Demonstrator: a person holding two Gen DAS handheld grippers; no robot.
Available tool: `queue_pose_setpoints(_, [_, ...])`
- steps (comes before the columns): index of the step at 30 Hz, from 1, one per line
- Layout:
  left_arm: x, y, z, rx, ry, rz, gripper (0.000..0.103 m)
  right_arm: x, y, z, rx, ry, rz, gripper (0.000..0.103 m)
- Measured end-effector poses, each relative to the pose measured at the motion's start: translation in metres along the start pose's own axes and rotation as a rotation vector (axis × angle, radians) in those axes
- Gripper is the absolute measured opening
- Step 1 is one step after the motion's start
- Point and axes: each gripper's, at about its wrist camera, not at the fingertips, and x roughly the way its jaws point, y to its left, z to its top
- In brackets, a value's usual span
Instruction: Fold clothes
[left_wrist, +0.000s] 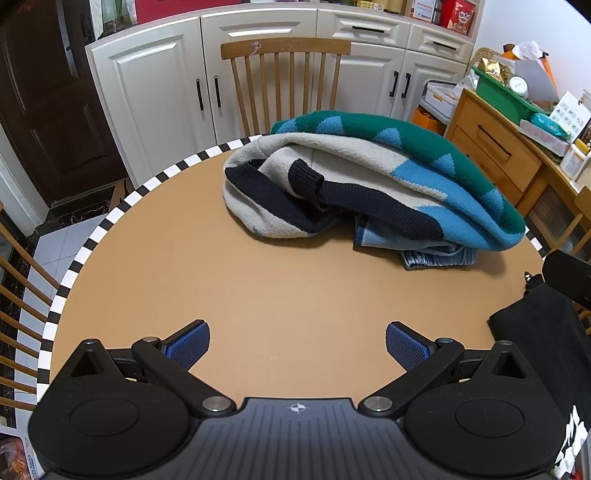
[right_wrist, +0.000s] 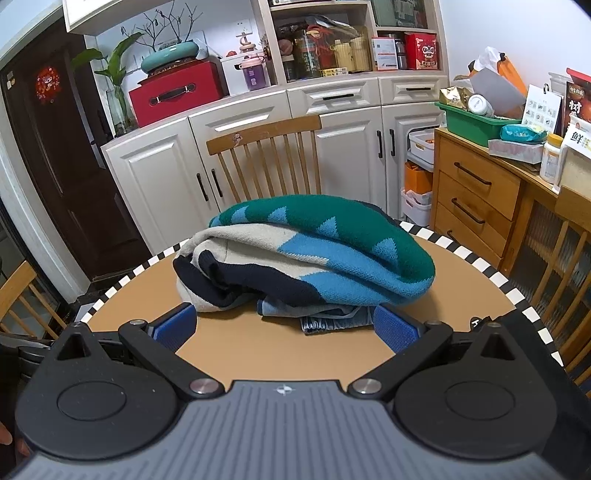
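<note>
A knitted sweater (left_wrist: 369, 173) in green, blue, cream and navy lies bundled on the far half of the round brown table (left_wrist: 258, 288). Under it lies folded blue denim (left_wrist: 436, 251). The same sweater (right_wrist: 306, 254) and denim (right_wrist: 332, 321) show in the right wrist view. My left gripper (left_wrist: 297, 345) hovers open over bare table, well short of the pile, nothing between its blue pads. My right gripper (right_wrist: 284, 326) is open too, just in front of the pile's near edge. A black garment (left_wrist: 543, 343) hangs at the table's right edge.
A wooden chair (left_wrist: 288, 85) stands behind the table, white cabinets (left_wrist: 166, 92) behind it. A wooden dresser (right_wrist: 480, 192) with a green bin (right_wrist: 476, 122) is at the right. More chairs flank the table (right_wrist: 229, 343). A dark door (left_wrist: 48, 110) is at the left.
</note>
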Motion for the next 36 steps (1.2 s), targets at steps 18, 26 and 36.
queue_pose_setpoints(18, [-0.012,-0.002,-0.011,-0.016,-0.001,-0.008,0.103,0.018,-0.002,0.006,-0.031,0.025,-0.020,0.103])
queue_pose_setpoints(26, [-0.001,0.003,-0.005,-0.029,0.015,-0.013,0.103,0.073,-0.012,0.037,-0.180,-0.023,-0.100,0.103])
queue_pose_setpoints(36, [0.014,0.016,-0.004,-0.038,0.029,-0.025,0.103,0.189,-0.027,0.066,-0.340,0.085,-0.222,0.102])
